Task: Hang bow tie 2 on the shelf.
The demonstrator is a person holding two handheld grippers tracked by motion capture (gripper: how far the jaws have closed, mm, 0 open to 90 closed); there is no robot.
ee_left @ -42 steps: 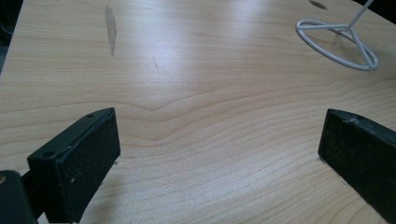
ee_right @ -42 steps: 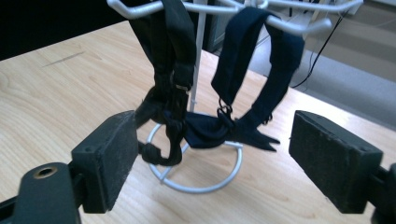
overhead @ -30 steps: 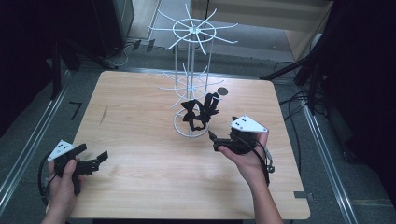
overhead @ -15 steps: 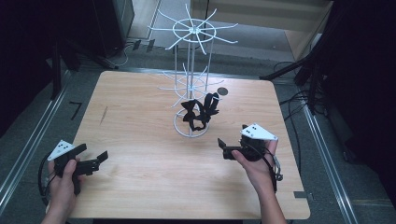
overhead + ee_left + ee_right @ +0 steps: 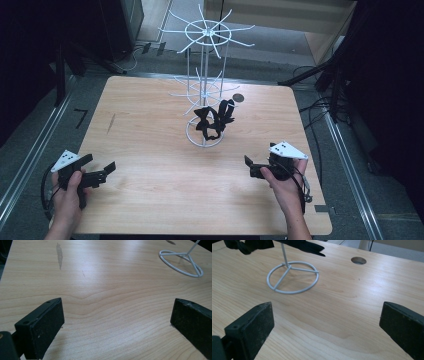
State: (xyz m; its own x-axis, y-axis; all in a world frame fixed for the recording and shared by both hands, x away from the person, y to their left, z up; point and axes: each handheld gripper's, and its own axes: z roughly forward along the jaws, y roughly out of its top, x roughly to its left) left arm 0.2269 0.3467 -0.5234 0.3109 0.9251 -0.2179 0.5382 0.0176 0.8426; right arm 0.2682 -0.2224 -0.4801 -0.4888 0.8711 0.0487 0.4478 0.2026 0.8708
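Now both tongs are spread wide and pinch nothing. On the desk (image 5: 150, 130), the left tongs (image 5: 102, 170) rest at about 8 o'clock and the right tongs (image 5: 250, 167) at about 4 o'clock. Between them, toward 12 o'clock, a white wire rack (image 5: 205, 90) stands upright, with a black bow tie (image 5: 214, 119) hanging on its low arms.

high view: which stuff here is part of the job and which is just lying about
Part of the job:
- white wire rack, standing mid-table
- black bow tie, hanging on the rack's lower arms
- right gripper, open, pointing toward the rack
- left gripper, open, at the near left edge

Just there:
- round hole in the table
- dark smear on the wood
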